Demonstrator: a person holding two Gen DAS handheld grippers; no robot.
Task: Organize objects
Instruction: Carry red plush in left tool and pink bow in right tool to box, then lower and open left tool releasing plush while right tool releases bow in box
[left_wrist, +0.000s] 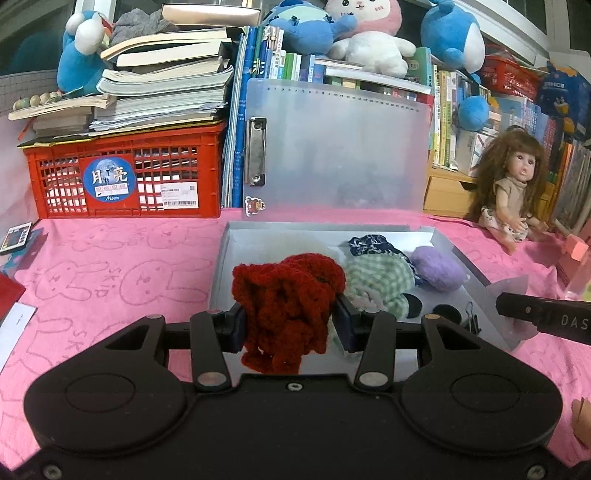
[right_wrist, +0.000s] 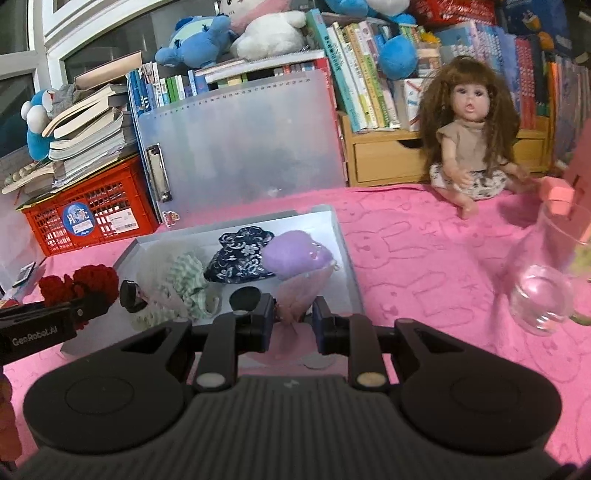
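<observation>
Over the near edge of the grey tray (left_wrist: 236, 236), the left wrist view shows the sorting well under way. A green checked cloth piece (left_wrist: 380, 277), a dark floral piece (left_wrist: 369, 244) and a purple fuzzy piece (left_wrist: 437, 267) already lie inside the tray, which sits on the pink-covered surface (left_wrist: 110, 280). The left tool (left_wrist: 291, 326) stands partly closed, clenched on a red crocheted piece (left_wrist: 288, 306) that hangs down between its pads, above the tray's front; it is not yet set down. At the right edge the other tool's black finger reaches in.

From the right wrist view, the same three pieces rest in the tray, and the red piece shows at the left, beside the tray's corner. The right tool (right_wrist: 293, 317) is clamped tight on a thin, pale pink translucent piece (right_wrist: 295, 291), held over the tray's near right part. Both held items seem left to place; a glass jar (right_wrist: 543, 291) stands well apart.
</observation>
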